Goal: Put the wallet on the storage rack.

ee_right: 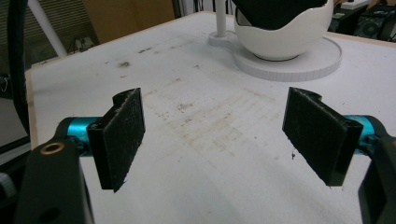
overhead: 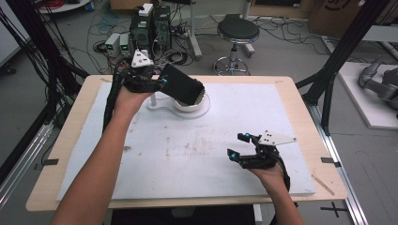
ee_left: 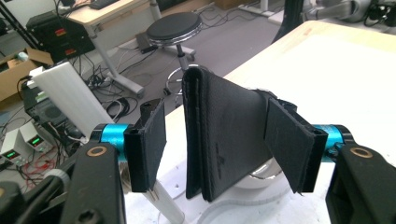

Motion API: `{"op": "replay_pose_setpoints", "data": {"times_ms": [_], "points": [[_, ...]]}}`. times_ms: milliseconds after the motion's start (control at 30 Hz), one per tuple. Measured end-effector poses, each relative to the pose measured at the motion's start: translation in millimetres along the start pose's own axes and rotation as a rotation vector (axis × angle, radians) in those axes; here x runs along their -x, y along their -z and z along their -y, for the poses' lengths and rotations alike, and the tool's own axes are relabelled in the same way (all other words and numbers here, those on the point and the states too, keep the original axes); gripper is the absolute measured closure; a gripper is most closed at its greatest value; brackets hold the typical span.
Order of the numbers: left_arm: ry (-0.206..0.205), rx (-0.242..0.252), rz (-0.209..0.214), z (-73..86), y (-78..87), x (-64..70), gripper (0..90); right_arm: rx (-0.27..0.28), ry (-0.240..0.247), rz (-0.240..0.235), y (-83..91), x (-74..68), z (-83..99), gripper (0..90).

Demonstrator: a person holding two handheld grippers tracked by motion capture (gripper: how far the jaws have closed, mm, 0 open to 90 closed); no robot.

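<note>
On the white tabletop (overhead: 141, 178), your left claw (ee_left: 215, 140) stands parted around the wallet (ee_left: 224, 135) over the bowl (overhead: 192, 104), your right claw (overhead: 244, 152) released, well apart.

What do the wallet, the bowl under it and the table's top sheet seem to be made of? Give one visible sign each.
Wallet: looks like black leather or imitation, matte grain, stitched folded edge. Bowl: probably glazed ceramic or glossy plastic, smooth white with a jagged eggshell-like rim. Top sheet: seems white foam board, dull, scuffed, stained surface and thick edge.
</note>
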State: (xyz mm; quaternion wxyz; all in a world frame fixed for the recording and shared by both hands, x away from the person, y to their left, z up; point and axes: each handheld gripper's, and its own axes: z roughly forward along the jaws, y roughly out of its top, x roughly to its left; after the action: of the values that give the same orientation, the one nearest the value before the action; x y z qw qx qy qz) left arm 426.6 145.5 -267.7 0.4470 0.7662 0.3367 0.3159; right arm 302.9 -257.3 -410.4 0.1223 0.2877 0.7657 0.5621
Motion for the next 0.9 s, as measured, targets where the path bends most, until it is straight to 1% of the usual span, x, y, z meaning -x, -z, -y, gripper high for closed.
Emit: {"op": "replay_pose_setpoints", "data": {"times_ms": [167,200,367,533,667,700,833,900], "points": [[0.015,0.027,0.029,7.3,12.6,1.2,38.4,0.001,-0.003,0.001,1.8,-1.7,-0.2,21.4],[0.018,0.031,0.036,9.8,15.7,1.4,37.8,0.003,0.002,0.004,2.4,-1.3,-0.1,21.4],[0.044,0.065,0.084,25.7,31.1,3.0,36.0,0.011,-0.008,0.013,4.4,0.1,0.1,21.4],[0.081,0.101,0.136,45.2,46.9,3.4,32.7,0.017,-0.008,0.02,5.8,1.9,0.1,21.4],[0.103,0.132,0.18,63.1,59.7,3.5,30.8,0.025,-0.011,0.028,7.4,3.7,0.2,21.4],[0.105,0.14,0.193,67.7,62.6,3.8,30.4,0.026,-0.014,0.033,7.9,3.9,0.1,21.4],[0.113,0.162,0.218,86.7,72.8,6.6,27.6,0.035,-0.013,0.039,9.3,5.9,-0.2,21.4],[0.12,0.17,0.234,97.0,76.5,9.2,25.5,0.035,-0.02,0.041,9.5,6.6,-0.1,21.4]]}}
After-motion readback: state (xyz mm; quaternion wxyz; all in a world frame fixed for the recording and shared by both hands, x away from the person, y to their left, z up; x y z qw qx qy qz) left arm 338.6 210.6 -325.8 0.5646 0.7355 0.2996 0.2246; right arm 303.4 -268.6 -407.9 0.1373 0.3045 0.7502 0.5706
